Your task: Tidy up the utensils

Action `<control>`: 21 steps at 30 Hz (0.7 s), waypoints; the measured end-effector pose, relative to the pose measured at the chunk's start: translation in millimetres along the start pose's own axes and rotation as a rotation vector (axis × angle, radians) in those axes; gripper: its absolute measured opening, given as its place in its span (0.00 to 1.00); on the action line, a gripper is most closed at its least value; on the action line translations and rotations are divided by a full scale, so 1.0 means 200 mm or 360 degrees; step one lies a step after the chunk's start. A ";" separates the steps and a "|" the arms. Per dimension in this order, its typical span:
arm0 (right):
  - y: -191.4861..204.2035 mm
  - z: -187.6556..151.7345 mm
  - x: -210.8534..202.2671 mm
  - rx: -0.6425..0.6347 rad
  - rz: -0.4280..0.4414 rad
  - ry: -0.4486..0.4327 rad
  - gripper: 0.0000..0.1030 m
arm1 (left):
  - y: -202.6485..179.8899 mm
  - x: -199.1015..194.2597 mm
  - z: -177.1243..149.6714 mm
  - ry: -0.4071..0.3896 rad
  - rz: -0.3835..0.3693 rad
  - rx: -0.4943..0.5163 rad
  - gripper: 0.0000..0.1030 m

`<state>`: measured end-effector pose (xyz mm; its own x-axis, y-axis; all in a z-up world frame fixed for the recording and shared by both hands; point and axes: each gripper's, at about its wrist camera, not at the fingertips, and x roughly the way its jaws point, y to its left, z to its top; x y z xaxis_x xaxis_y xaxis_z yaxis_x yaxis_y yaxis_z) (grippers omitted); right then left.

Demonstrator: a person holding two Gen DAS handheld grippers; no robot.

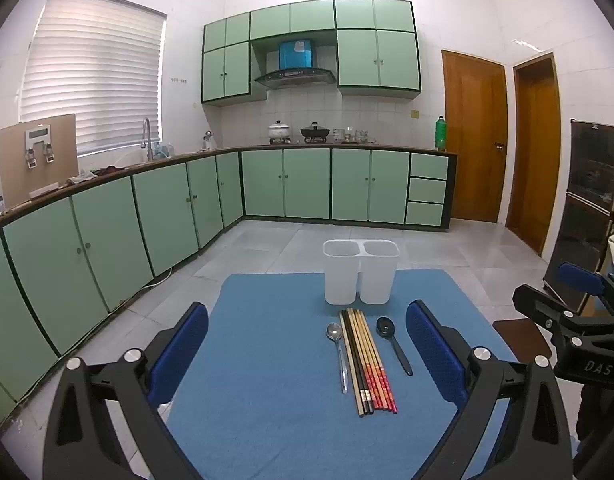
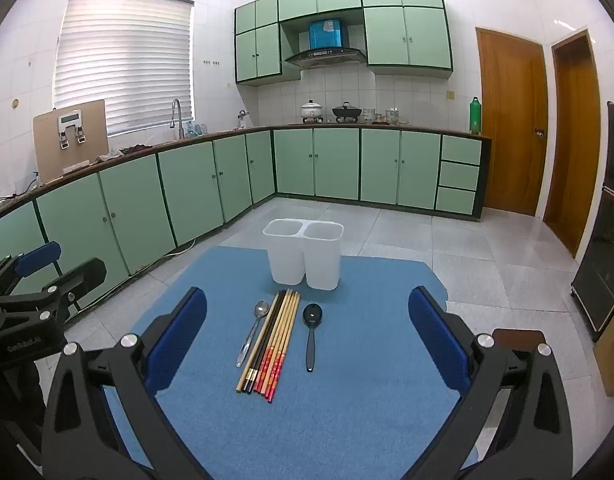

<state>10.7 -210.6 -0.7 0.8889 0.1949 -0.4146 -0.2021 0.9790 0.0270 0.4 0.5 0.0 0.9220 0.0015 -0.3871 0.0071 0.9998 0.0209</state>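
A white two-compartment holder [image 1: 360, 271] [image 2: 303, 254] stands at the far edge of a blue mat [image 1: 275, 400] [image 2: 347, 400]. In front of it lie a metal spoon [image 1: 339, 354] [image 2: 252, 332], a bundle of several chopsticks [image 1: 369, 364] [image 2: 273, 344] and a black spoon [image 1: 393, 342] [image 2: 311, 332]. My left gripper [image 1: 307, 356] hangs open above the near mat, nothing between its blue pads. My right gripper [image 2: 307, 344] is open too, with the utensils lying beyond its fingers. Each gripper shows at the edge of the other's view.
The mat covers a small table on a grey tiled floor. Green cabinets [image 1: 147, 208] run along the left and back walls, with pots on the counter. Two wooden doors [image 1: 503, 144] and a dark glass-fronted cabinet [image 2: 605, 256] stand on the right.
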 end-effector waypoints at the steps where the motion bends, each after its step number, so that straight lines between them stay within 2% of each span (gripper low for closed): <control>1: 0.00 0.00 0.00 -0.0001 0.0000 0.0001 0.95 | 0.00 0.00 0.00 -0.0001 0.0000 -0.0002 0.94; 21: 0.00 -0.01 0.02 0.0004 0.0001 0.0007 0.95 | 0.01 0.02 -0.02 -0.0012 0.0018 0.0006 0.94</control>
<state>13.2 -209.9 -4.0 0.8869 0.1952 -0.4187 -0.2016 0.9790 0.0293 1.9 1.8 -5.1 0.9250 0.0124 -0.3798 -0.0017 0.9996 0.0285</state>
